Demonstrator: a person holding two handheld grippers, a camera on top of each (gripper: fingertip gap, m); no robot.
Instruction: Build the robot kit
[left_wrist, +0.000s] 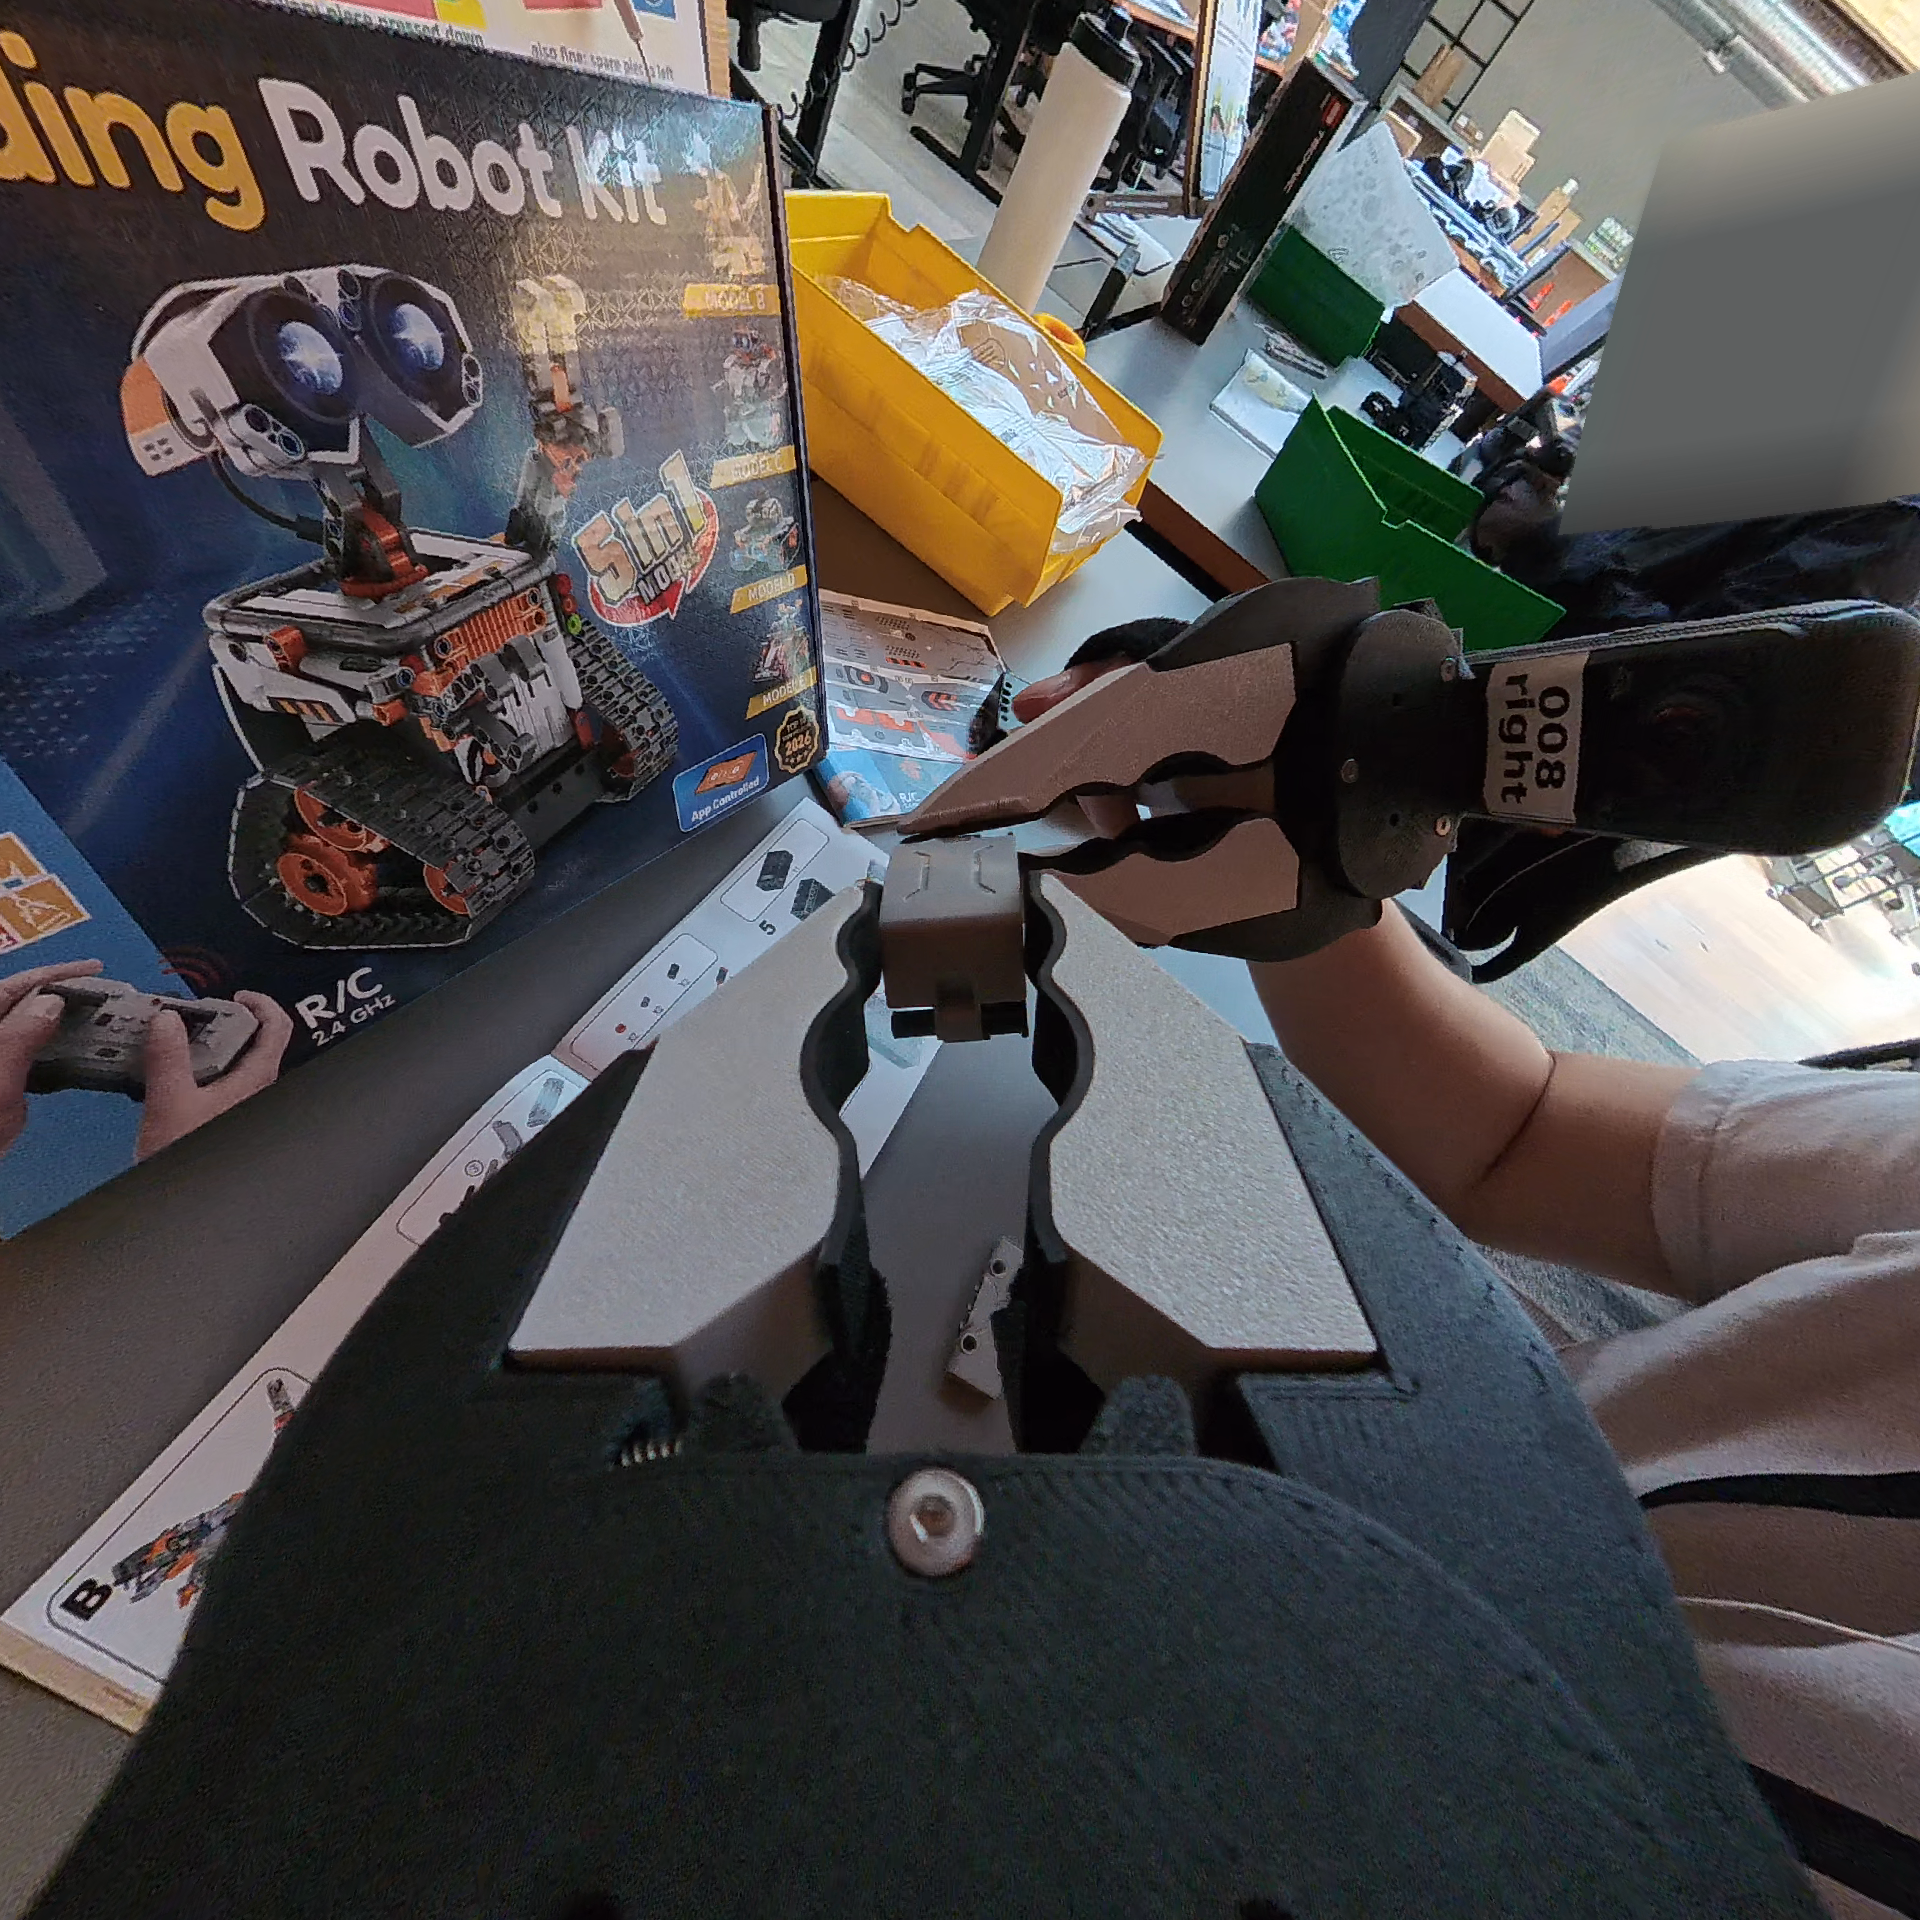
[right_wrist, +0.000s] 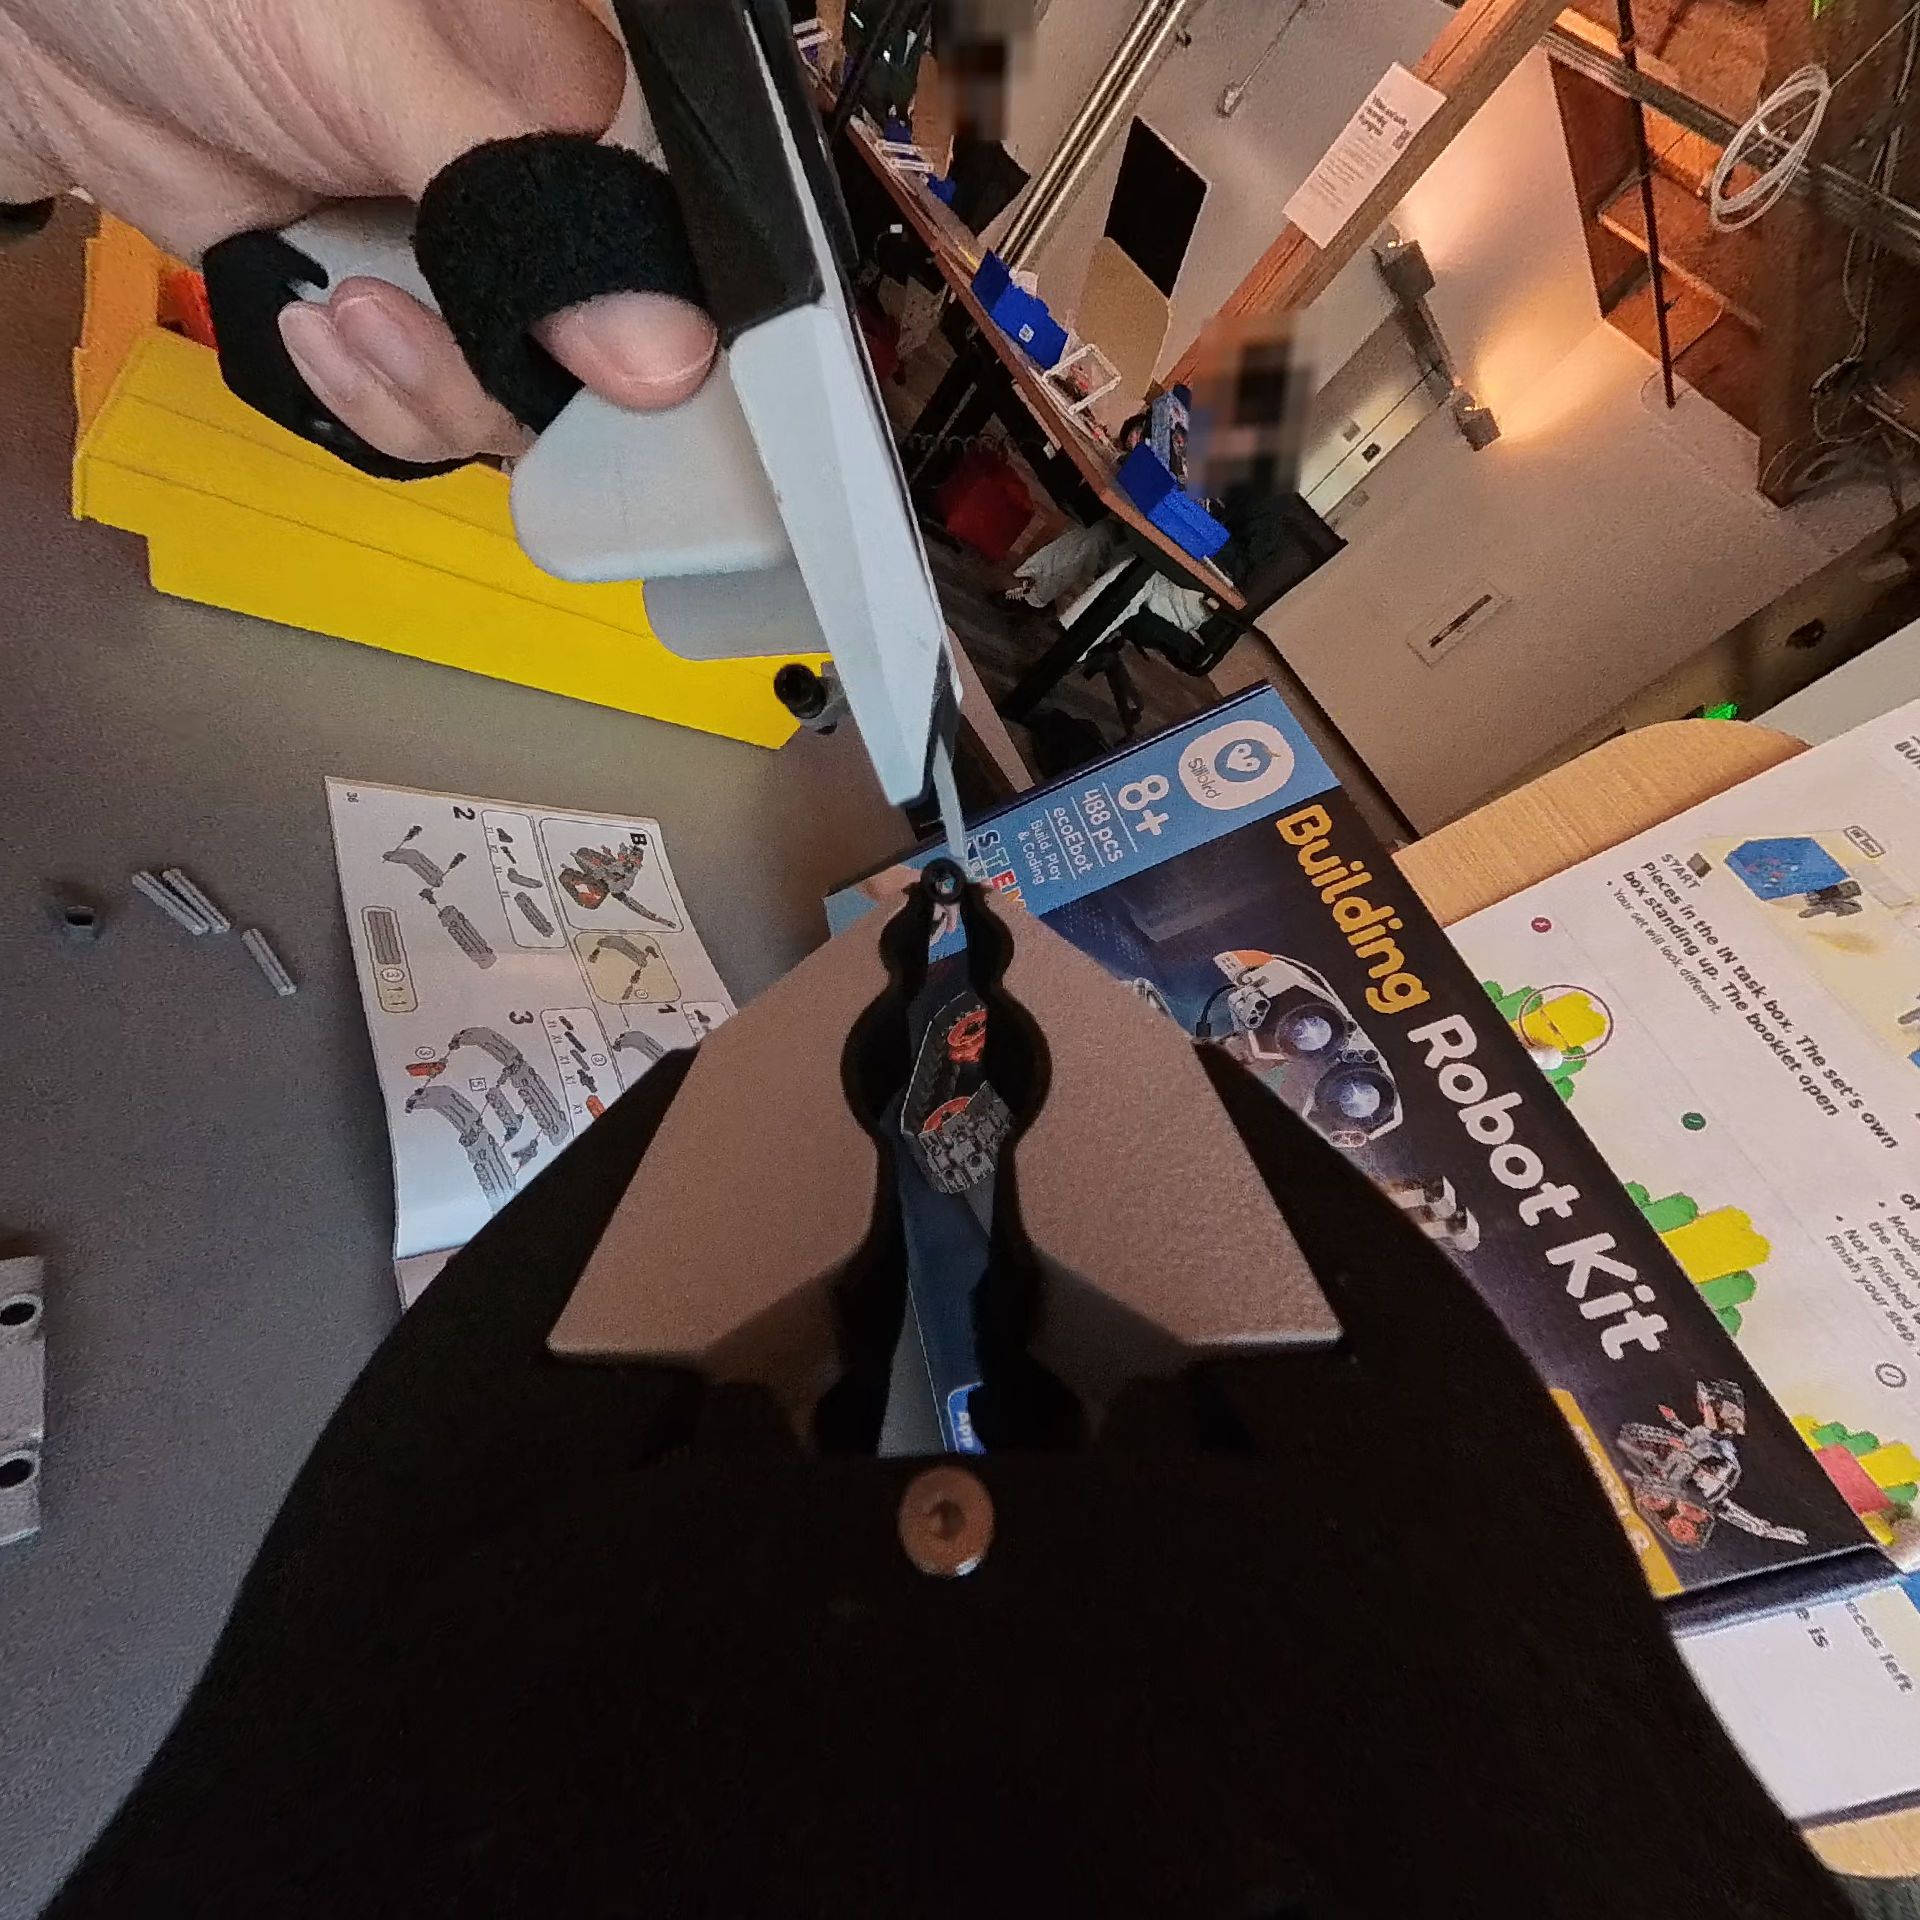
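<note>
My left gripper (left_wrist: 951, 899) is shut on a small grey building block (left_wrist: 951, 940), held above the table; a black pin (left_wrist: 912, 1023) sticks out of the block's lower end. My right gripper (left_wrist: 912, 826) comes in from the right, and its closed tips touch the top of the block. In the right wrist view my right gripper (right_wrist: 943, 896) is shut on a small black pin (right_wrist: 943, 879). The left gripper (right_wrist: 831, 540) shows there edge-on just above it, held by a hand.
A large robot kit box (left_wrist: 416, 540) stands at the left and also shows in the right wrist view (right_wrist: 1351, 1039). An instruction sheet (right_wrist: 520, 987) lies on the grey table. A yellow bin (left_wrist: 935, 436) with plastic bags stands behind. Loose grey pins (right_wrist: 197, 904) lie at the left. Green bins (left_wrist: 1382, 520) stand at the right. The grippers are tip to tip, or close to it.
</note>
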